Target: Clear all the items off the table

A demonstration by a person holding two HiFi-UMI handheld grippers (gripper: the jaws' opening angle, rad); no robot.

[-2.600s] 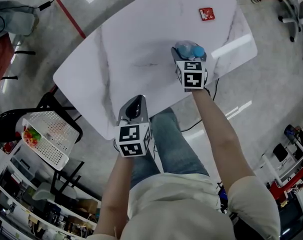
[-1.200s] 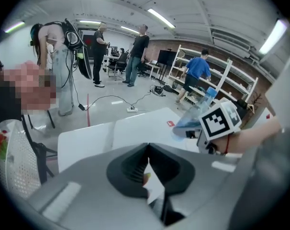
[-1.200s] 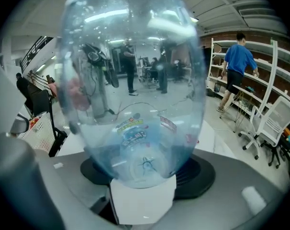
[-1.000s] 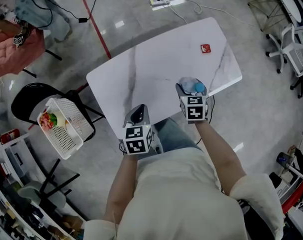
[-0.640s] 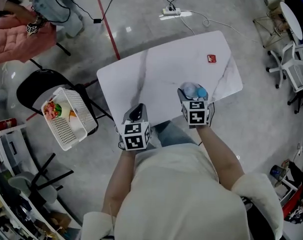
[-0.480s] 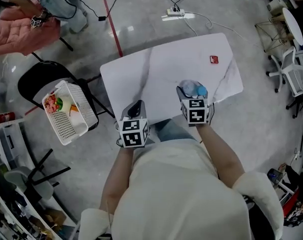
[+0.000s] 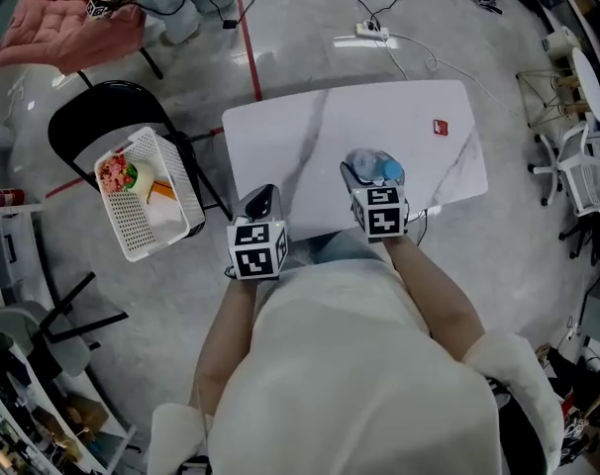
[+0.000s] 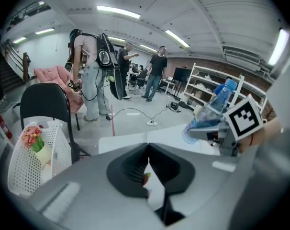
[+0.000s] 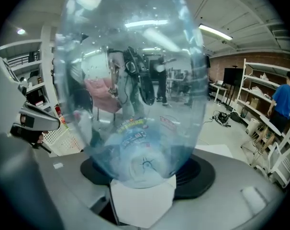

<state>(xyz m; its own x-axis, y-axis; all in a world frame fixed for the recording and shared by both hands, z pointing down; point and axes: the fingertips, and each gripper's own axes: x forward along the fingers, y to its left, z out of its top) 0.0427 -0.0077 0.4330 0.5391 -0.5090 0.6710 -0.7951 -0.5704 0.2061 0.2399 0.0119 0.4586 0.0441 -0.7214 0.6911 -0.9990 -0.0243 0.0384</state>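
A basket [image 7: 132, 231] of colourful items sits left of the marble table [image 7: 310, 137]; the right gripper [image 7: 367, 181] pinches a clear bottle [image 9: 135, 80], the left gripper [image 8: 148, 150] is pressed together.

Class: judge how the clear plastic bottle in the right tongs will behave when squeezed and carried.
The bottle looks thin-walled and see-through, so it probably dents under the right tongs. It seems mostly empty, so likely light. Its smooth round body could slip or roll.
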